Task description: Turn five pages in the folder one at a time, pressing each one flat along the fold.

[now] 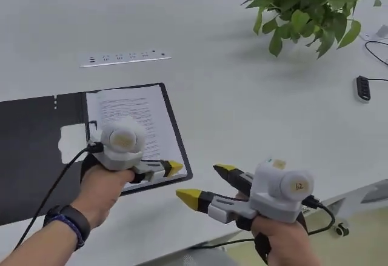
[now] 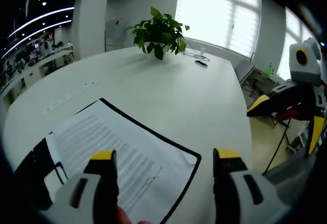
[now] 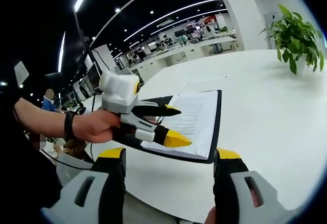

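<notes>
Head view looks down on a black folder point(image 1: 30, 157) lying open on the near left part of a white table point(image 1: 242, 96), close to its front edge. A printed page point(image 1: 130, 114) lies flat on the folder's right half.

The left gripper point(image 1: 167, 169) hangs over the page's near right corner, jaws spread apart and holding nothing; whether a jaw touches the paper cannot be told. The right gripper point(image 1: 206, 181) sits just right of the folder over bare table, jaws also apart and empty.

To do this step well, one jaw probably needs to slip under the top sheet alone at that free corner, so only one page lifts. The page can then be carried across to the left half. The other gripper can then press along the fold from one end to the other.

A dark cable point(image 1: 54, 187) from the left gripper trails across the folder's left half, where it might catch a page as it lands. Further off, well clear of the folder, are a white power strip point(image 1: 124, 57) set in the table, a leafy potted plant point(image 1: 309, 8) at the far right, and a small black device point(image 1: 362, 88).
</notes>
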